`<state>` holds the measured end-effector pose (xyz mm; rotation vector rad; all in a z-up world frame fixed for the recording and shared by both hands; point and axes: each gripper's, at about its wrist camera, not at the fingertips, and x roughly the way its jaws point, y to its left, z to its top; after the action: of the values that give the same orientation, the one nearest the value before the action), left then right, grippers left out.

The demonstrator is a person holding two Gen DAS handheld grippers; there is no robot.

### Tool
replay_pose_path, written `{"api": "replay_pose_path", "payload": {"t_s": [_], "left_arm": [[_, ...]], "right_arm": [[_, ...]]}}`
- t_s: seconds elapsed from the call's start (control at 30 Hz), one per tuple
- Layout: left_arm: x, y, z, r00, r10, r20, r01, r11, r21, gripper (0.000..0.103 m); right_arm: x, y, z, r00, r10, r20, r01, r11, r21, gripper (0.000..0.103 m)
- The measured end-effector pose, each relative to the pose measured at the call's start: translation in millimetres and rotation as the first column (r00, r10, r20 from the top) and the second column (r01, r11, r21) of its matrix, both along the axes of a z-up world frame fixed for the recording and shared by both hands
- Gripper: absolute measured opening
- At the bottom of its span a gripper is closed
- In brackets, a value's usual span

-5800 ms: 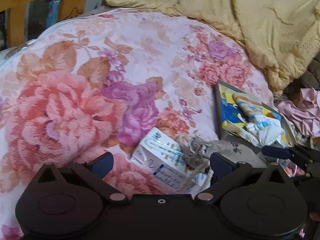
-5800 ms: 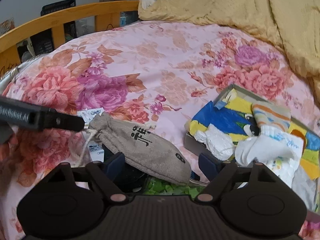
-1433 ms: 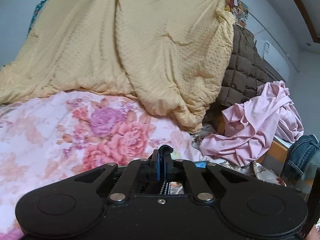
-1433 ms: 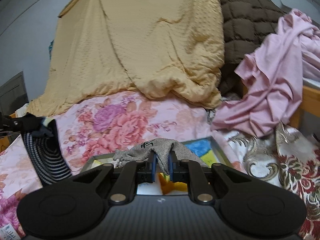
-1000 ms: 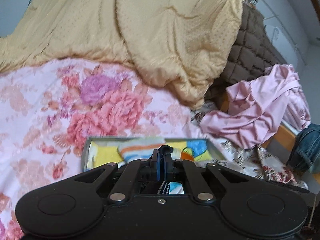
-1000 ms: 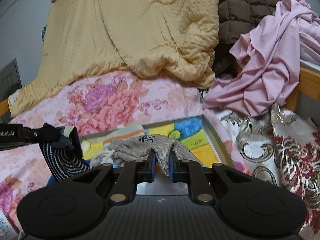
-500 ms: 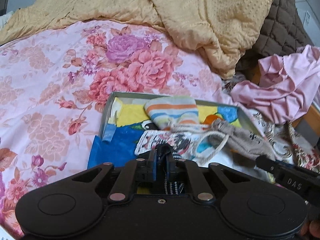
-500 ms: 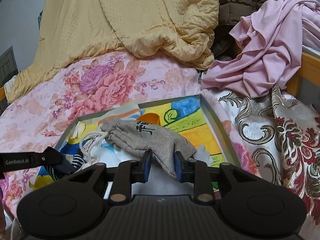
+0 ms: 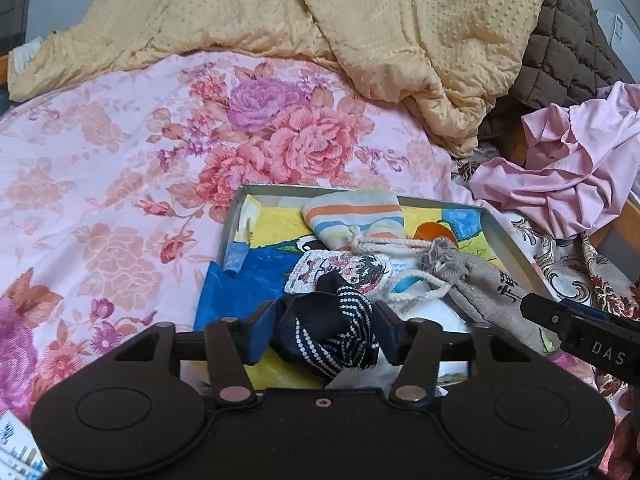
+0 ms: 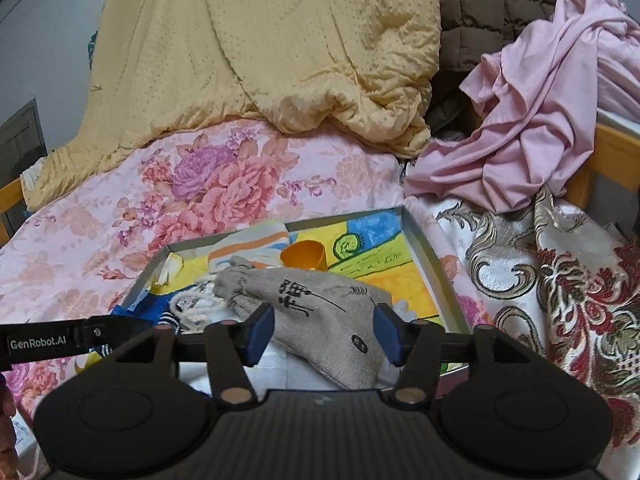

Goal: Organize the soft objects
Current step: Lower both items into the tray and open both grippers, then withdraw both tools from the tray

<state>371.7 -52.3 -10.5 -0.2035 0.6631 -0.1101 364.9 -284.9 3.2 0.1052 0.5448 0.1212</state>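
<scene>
Tray (image 9: 516, 248) on floral quilt (image 9: 100, 160): grey drawstring pouch (image 10: 320, 312), striped sock (image 9: 352, 216), orange cup (image 10: 304, 256). Left gripper (image 9: 326, 330) and right gripper (image 10: 324, 334) spread wide, released; dotted black sock (image 9: 332, 332) between left's fingers.

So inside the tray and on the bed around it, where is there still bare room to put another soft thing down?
The tray has bare floor at its far right corner, beyond the grey drawstring pouch and beside the orange cup. The floral bedspread left of the tray is bare. Crowded: the tray's middle and near side, with the striped sock, cartoon sock and dark dotted sock.
</scene>
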Motion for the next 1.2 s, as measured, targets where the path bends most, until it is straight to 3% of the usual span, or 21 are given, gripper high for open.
{"api": "replay_pose_path", "payload": {"t_s": [0.23,0.5,0.7,0.9,1.2], "left_arm": [[-30.8,2.9,16.5,0.998,0.027,0.055,-0.027,1.0,0.002,0.078],[-75.5,8.6,40.6,0.991,0.05,0.125,-0.049,0.999,-0.013,0.093],[-112.6,9.3,53.9,0.987,0.039,0.158,-0.037,0.999,-0.015,0.097],[-149.0,10.0,62.8,0.98,0.022,0.199,-0.023,1.0,0.005,0.101],[-189.8,11.6,65.6,0.973,-0.004,0.231,-0.001,1.0,0.02,0.102]], "right_arm": [[-30.2,-2.2,18.0,0.998,0.008,0.067,-0.009,1.0,0.014,0.086],[-76.5,-5.7,40.8,0.988,-0.008,0.153,0.005,1.0,0.022,0.101],[-110.0,-8.1,49.8,0.981,-0.01,0.195,0.003,0.999,0.035,0.103],[-136.4,-5.0,53.0,0.978,-0.026,0.207,0.03,0.999,-0.014,0.103],[-178.2,-7.4,54.9,0.983,-0.046,0.177,0.042,0.999,0.028,0.103]]}}
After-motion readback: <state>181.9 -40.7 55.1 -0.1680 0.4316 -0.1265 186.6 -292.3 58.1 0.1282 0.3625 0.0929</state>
